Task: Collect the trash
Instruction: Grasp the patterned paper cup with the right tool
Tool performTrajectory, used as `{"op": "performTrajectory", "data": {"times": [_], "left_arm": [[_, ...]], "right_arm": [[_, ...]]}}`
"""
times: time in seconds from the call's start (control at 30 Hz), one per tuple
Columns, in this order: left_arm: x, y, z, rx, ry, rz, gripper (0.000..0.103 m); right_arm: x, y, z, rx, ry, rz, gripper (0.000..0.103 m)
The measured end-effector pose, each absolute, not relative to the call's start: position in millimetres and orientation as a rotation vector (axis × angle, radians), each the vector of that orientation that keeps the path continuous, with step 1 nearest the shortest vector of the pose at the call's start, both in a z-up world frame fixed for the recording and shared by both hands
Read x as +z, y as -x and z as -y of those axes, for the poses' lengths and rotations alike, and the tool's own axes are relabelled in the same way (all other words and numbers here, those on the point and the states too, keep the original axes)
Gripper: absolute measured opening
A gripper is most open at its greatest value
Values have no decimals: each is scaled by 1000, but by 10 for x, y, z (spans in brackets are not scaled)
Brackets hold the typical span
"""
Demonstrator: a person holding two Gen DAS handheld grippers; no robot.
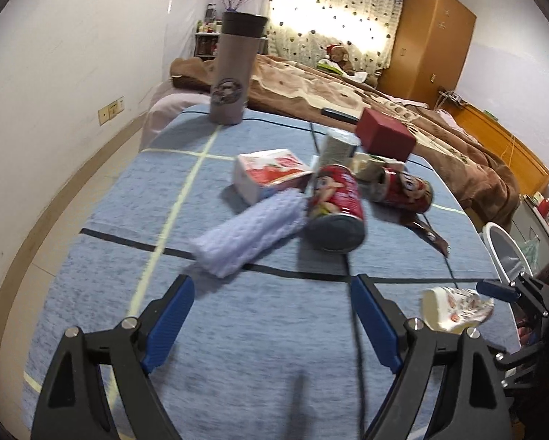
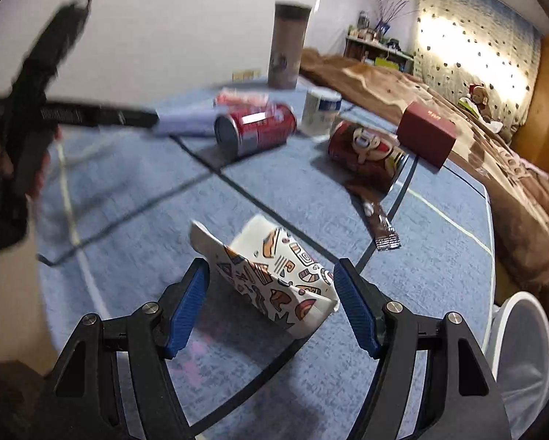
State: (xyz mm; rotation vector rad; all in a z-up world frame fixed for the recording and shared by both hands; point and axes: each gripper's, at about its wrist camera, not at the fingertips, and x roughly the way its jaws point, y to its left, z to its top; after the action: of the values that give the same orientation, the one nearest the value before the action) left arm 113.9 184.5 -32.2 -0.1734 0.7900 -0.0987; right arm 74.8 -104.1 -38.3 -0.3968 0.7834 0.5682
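Trash lies on a blue tablecloth [image 1: 109, 220]. My left gripper [image 1: 272, 286] hangs open above the cloth with nothing between its fingers. Just ahead of it lie a lavender textured roll [image 1: 245, 234] and a red can [image 1: 335, 205] on its side. Behind them are a strawberry carton [image 1: 271, 174], a second red can [image 1: 403, 189], a pale can [image 1: 338, 146] and a brown wrapper [image 1: 430, 233]. My right gripper [image 2: 271, 275] is shut on a crumpled printed paper cup [image 2: 274, 275], whose edges touch both blue pads. The cup [image 1: 458, 308] also shows at the table's right edge.
A tall grey tumbler [image 1: 236, 69] stands at the far end of the table, and a dark red box [image 1: 384, 134] sits behind the cans. A white bin [image 2: 524, 330] stands beside the table on the right. A bed with a brown blanket [image 1: 348, 88] lies beyond.
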Motion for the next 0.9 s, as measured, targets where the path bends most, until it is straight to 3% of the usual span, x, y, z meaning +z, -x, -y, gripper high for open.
{"op": "performTrajectory", "data": {"times": [0.23,0.53,0.7,0.9], "left_arm": [[-389,-1311,-2109,-80,198,-808,89],[-494,-1614,-2064,-122,116,-882,88],[-462,-1727,-2002,-157,37,-883,88],[-562,-1905,-1916,-202,-17,-945,76]], "right_arm": [[-409,-810,992,498,459,-823,71],[-408,-916,1058,463,357,-859,48],[-414,-984,1095,465,283,-877,46],[-417,-1076,1171,437,211,-882,45]]}}
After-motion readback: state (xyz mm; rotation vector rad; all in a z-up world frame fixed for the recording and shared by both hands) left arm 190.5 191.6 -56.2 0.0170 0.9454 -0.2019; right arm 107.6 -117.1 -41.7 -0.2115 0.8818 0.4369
